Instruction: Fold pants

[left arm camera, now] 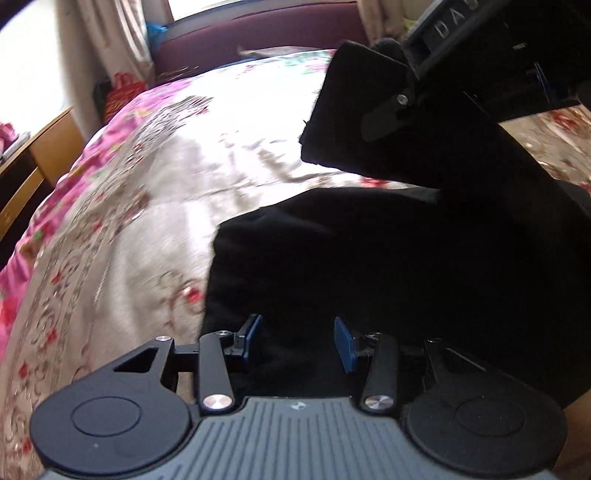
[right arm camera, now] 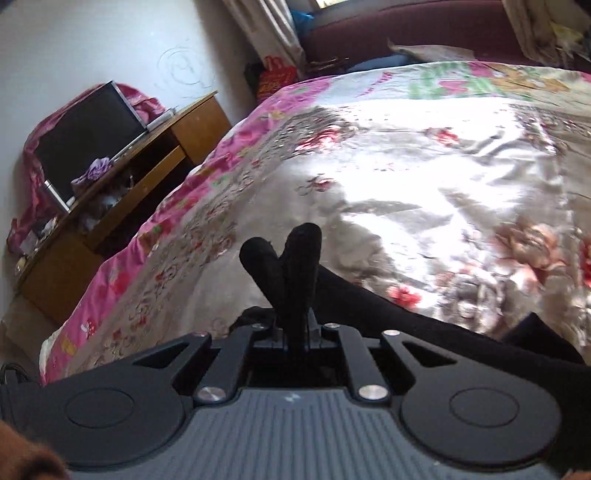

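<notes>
While the black pants (left arm camera: pixel 388 258) hang in a dark mass over the near edge of the bed, both grippers work above the flowered bedspread (left arm camera: pixel 147 206). One stretch of the cloth is lifted clear of the rest and rises toward the upper right of the left wrist view, where the right gripper (left arm camera: pixel 397 107) has it pinched. From the right wrist camera, that right gripper (right arm camera: pixel 295 332) has its jaws drawn almost together on a bunched fold of the pants (right arm camera: pixel 291 266), which sticks up past the fingertips in two rounded lobes. The left gripper (left arm camera: pixel 295 339) stands partly open, its blue pads (left arm camera: pixel 345 345) apart, with black cloth lying in and under the gap; whether the pads press on it I cannot tell. Beside the bed stands a wooden desk (right arm camera: pixel 122 173) with a dark screen (right arm camera: pixel 88 133) on it, and a maroon headboard (right arm camera: pixel 406 33) closes the far end.
</notes>
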Demonstrator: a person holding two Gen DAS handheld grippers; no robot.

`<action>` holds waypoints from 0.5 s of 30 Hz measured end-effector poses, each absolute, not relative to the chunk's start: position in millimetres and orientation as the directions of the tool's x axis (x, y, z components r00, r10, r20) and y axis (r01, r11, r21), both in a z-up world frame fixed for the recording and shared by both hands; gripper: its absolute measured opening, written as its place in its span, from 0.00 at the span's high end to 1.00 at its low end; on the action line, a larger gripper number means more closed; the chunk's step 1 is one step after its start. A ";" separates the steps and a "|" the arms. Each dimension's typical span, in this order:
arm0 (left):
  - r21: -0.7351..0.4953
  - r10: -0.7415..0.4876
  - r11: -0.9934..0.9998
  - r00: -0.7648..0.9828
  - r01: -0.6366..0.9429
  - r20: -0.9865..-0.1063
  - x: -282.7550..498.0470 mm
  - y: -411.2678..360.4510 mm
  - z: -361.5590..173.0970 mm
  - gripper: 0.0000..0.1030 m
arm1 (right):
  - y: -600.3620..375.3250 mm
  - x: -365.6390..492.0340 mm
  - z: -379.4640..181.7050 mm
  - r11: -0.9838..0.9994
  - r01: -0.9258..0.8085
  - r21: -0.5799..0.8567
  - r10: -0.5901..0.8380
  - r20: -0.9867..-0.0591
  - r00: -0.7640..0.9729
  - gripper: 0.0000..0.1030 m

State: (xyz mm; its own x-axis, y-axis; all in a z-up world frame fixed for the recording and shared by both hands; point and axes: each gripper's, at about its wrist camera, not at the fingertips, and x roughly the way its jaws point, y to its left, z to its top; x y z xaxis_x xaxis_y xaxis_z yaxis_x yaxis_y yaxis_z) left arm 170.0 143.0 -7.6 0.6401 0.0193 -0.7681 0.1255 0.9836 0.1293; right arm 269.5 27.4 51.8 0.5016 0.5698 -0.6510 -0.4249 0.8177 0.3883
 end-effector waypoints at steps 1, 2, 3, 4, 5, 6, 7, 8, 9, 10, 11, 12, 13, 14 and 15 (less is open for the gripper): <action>0.125 0.027 0.986 0.639 0.109 -0.769 168.8 148.2 -9.9 0.45 | 42.5 268.7 48.6 0.809 -0.455 0.372 0.575 -0.659 0.485 0.92; 0.120 0.032 0.988 0.639 0.095 -0.769 166.4 154.3 -11.0 0.45 | 54.9 266.0 43.8 0.801 -0.491 0.343 0.574 -0.672 0.468 0.92; 0.115 0.034 0.990 0.638 0.085 -0.769 163.4 160.0 -11.2 0.45 | 64.6 262.2 39.1 0.796 -0.518 0.313 0.567 -0.686 0.456 0.91; 0.112 0.037 0.991 0.637 0.078 -0.770 160.3 163.3 -11.5 0.45 | 72.6 258.0 29.9 0.788 -0.539 0.297 0.561 -0.706 0.432 0.91; 0.109 0.038 0.991 0.635 0.074 -0.772 157.3 166.3 -11.7 0.44 | 76.7 255.0 21.7 0.783 -0.546 0.297 0.558 -0.723 0.407 0.90; 0.105 0.035 0.992 0.633 0.074 -0.773 153.7 169.9 -11.1 0.43 | 79.2 253.2 14.8 0.782 -0.546 0.302 0.555 -0.736 0.388 0.90; 0.102 0.032 0.992 0.632 0.074 -0.774 150.3 173.2 -11.0 0.43 | 81.8 252.1 7.4 0.780 -0.541 0.315 0.555 -0.749 0.363 0.89; 0.103 0.032 0.992 0.633 0.075 -0.774 146.9 176.3 -10.9 0.42 | 83.0 250.7 3.7 0.774 -0.541 0.329 0.561 -0.753 0.344 0.89; 0.106 0.035 0.992 0.632 0.075 -0.774 144.1 177.1 -10.1 0.41 | 86.6 247.7 1.2 0.768 -0.551 0.326 0.562 -0.755 0.338 0.89; 0.108 0.037 0.991 0.631 0.075 -0.775 141.4 179.1 -9.3 0.40 | 91.6 243.4 -0.9 0.762 -0.576 0.297 0.554 -0.758 0.343 0.87; 0.110 0.038 0.991 0.628 0.076 -0.777 140.0 180.3 -8.7 0.40 | 97.3 240.1 -3.4 0.749 -0.607 0.267 0.546 -0.766 0.338 0.84; 0.111 0.039 0.991 0.626 0.077 -0.779 138.9 181.0 -8.1 0.40 | 101.9 238.2 -6.4 0.740 -0.623 0.255 0.540 -0.777 0.324 0.81; 0.112 0.040 0.991 0.624 0.077 -0.780 137.3 180.0 -6.5 0.40 | 102.2 237.3 -8.0 0.733 -0.623 0.273 0.550 -0.777 0.306 0.75; 0.108 0.039 0.991 0.621 0.074 -0.783 136.3 180.3 -5.1 0.40 | 101.7 236.7 -8.2 0.715 -0.627 0.310 0.576 -0.769 0.276 0.71; 0.102 0.037 0.992 0.618 0.069 -0.785 135.5 181.5 -3.8 0.40 | 101.7 235.7 -7.8 0.695 -0.633 0.342 0.599 -0.763 0.245 0.71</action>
